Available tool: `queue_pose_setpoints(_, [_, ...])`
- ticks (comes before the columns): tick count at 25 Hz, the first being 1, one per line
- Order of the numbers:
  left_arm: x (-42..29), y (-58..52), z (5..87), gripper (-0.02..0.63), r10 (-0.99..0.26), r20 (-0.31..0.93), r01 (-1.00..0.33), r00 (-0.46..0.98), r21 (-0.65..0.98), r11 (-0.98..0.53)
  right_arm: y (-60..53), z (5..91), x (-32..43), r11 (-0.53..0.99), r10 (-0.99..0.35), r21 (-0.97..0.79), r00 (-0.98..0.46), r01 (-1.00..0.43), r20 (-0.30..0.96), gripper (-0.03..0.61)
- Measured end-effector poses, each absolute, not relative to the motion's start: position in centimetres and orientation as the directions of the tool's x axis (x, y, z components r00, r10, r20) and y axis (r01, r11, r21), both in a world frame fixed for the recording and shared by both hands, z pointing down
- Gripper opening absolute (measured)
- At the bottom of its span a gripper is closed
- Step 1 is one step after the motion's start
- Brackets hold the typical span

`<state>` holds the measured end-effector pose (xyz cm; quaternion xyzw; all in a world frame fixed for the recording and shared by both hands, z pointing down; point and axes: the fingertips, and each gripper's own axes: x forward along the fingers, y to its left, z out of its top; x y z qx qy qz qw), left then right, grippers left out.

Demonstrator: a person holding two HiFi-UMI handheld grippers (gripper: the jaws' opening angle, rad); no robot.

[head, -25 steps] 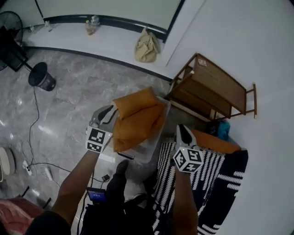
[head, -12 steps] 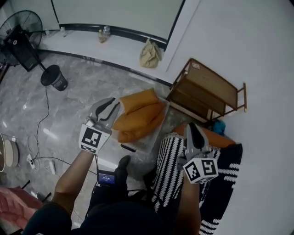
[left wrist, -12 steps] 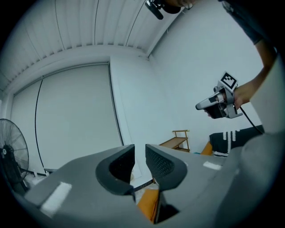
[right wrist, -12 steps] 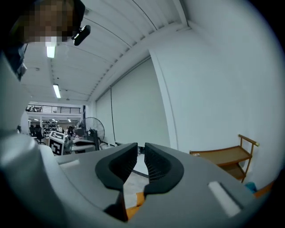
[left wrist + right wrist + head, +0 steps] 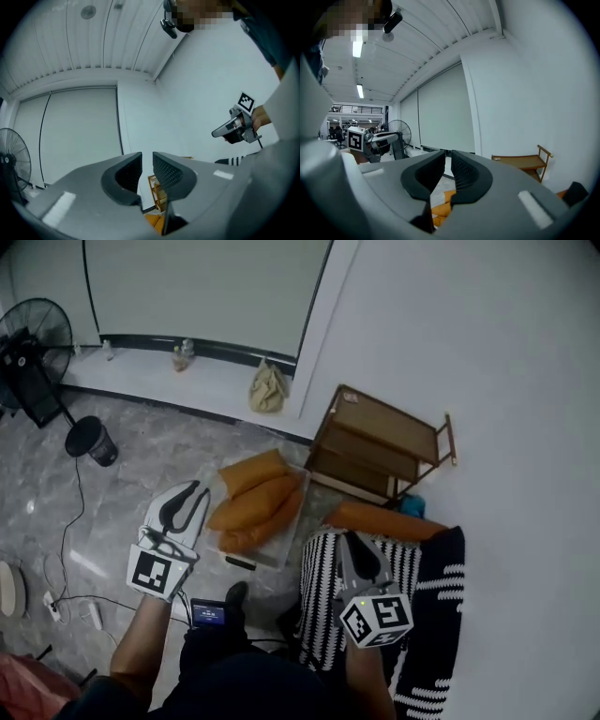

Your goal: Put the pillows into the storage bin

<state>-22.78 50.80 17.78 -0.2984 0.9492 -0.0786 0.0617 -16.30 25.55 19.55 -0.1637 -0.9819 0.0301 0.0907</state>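
Three orange pillows (image 5: 251, 505) lie stacked in the clear storage bin (image 5: 274, 553) on the floor. Another orange pillow (image 5: 382, 519) rests on the black-and-white striped blanket (image 5: 322, 604) to the right. My left gripper (image 5: 199, 491) hangs left of the bin, apart from it; its jaws stand open by a narrow slit with nothing between them (image 5: 147, 164). My right gripper (image 5: 349, 538) hovers over the blanket, short of the lone pillow, also open by a narrow slit and empty (image 5: 448, 161). Both point roughly level.
A wooden shelf (image 5: 377, 442) stands against the white wall behind the bin. On the grey floor at left are a standing fan (image 5: 33, 343), a black bucket (image 5: 91, 439), cables and a power strip (image 5: 54, 589). A beige bag (image 5: 267, 388) sits on the window ledge.
Both grippers have drawn back from the bin toward me and risen. The pillows stay stacked in the bin. The head view has swung, so the bin looks farther away.
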Motion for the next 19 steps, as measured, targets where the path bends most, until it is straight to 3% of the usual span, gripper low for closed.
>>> queue_pose_setpoints(19, [-7.3, 44.8, 17.2, 0.069, -0.61, -0.065, -0.576, -0.79, -0.262, 0.774, 16.1, 19.7, -0.2, 0.961, 0.26, -0.119, -0.962, 0.249, 0.087, 0.048])
